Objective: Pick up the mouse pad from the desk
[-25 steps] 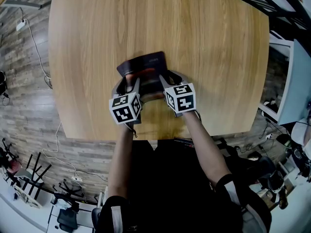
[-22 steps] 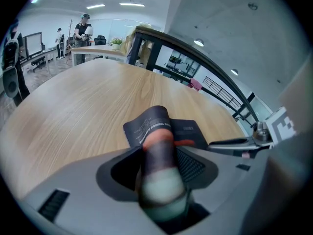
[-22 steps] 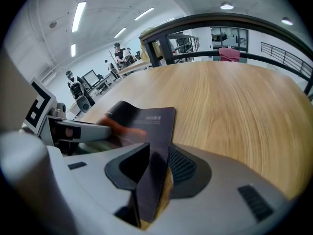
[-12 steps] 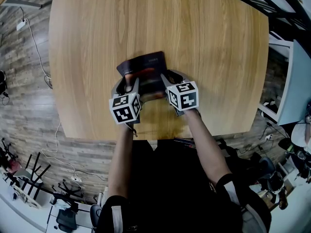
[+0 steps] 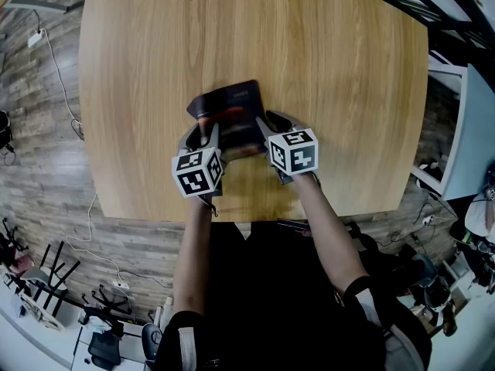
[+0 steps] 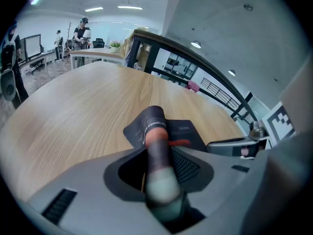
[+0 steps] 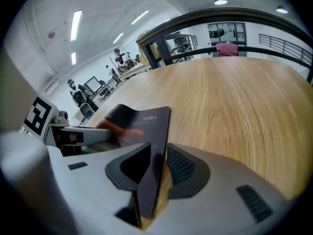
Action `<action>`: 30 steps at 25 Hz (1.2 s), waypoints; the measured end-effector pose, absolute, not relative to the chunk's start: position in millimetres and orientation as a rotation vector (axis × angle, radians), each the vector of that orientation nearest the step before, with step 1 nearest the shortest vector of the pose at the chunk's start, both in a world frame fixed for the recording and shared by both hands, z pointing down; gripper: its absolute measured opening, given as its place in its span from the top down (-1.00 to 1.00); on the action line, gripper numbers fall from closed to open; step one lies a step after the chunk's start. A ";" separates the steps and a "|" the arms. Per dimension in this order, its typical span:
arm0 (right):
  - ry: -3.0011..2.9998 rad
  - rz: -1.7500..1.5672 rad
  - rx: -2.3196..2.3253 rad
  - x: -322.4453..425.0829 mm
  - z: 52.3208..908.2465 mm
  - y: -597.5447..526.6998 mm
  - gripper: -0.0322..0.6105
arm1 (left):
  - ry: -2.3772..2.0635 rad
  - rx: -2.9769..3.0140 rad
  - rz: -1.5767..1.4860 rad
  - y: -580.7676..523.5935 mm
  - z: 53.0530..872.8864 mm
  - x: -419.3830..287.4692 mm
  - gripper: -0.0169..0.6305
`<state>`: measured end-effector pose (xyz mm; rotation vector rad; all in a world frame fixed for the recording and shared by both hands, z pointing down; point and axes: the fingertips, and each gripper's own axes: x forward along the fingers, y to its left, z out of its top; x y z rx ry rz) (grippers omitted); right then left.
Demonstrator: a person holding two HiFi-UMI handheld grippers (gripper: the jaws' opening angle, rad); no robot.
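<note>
Covering the near edge of the pad [image 5: 232, 108] on the desk [image 5: 332, 68], left gripper [image 6: 159, 151] and right gripper [image 7: 155, 160] block it overhead. Jaws just narrowed, each pinches that raised edge.

Pale wooden desk [image 5: 332, 76], dark mouse pad [image 5: 230, 105] atop

Left gripper [image 6: 159, 177]: jaws have just been closing and now pinch the curled left edge of the mouse pad [image 5: 230, 108]. Right gripper [image 7: 154, 180]: jaws stand narrower than a second ago and now clamp the pad's right edge.
</note>
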<state>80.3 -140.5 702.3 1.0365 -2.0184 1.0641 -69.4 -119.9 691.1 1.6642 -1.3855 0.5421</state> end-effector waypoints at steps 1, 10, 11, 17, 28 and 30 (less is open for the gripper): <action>-2.018 1.064 1.035 80.2 702.1 -139.9 0.53 | -1.385 1.663 0.537 -119.7 691.1 -69.1 0.46; -2.025 1.065 1.034 83.3 698.7 -136.8 0.53 | -1.406 1.653 0.449 -116.7 687.2 -65.4 0.64; -2.027 1.064 1.035 83.9 698.3 -137.2 0.53 | -1.409 1.650 0.444 -116.3 687.1 -65.8 0.65; -2.035 1.061 1.043 86.2 695.4 -135.4 0.53 | -1.419 1.654 0.421 -112.4 683.2 -65.1 0.70; -2.036 1.058 1.057 87.7 687.1 -120.6 0.53 | -1.423 1.658 0.374 -104.3 674.0 -62.5 0.76; -2.038 1.056 1.063 85.7 685.7 -118.8 0.53 | -1.419 1.664 0.370 -102.7 673.0 -63.5 0.78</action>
